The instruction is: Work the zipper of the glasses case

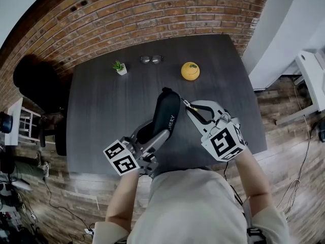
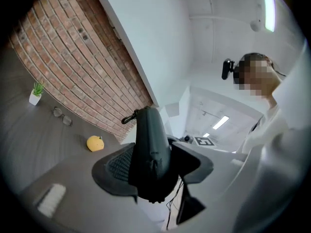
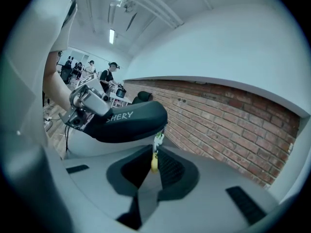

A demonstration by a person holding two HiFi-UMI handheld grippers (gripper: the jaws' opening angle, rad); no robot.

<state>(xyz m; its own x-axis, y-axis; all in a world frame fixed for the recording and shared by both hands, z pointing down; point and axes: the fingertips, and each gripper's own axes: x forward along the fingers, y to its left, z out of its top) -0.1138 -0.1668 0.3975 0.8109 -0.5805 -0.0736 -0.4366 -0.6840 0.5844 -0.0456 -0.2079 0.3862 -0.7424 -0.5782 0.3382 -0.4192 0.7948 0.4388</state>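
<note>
Dk-grey table (image 1: 96,116) under glasses case (image 1: 165,116), brick wall (image 1: 152,14) bkgd.

Steep overhead, two close-ups (case (image 1: 165,113) shared)

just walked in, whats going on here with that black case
A person holds a gripper in each hand above the dark grey table. The left gripper is clamped on one end of a black zip-up glasses case, held clear of the table. The right gripper pinches the small yellow zipper pull at the case's other end. A pair of glasses, a small potted plant and a round yellow fruit sit at the far edge.
</note>
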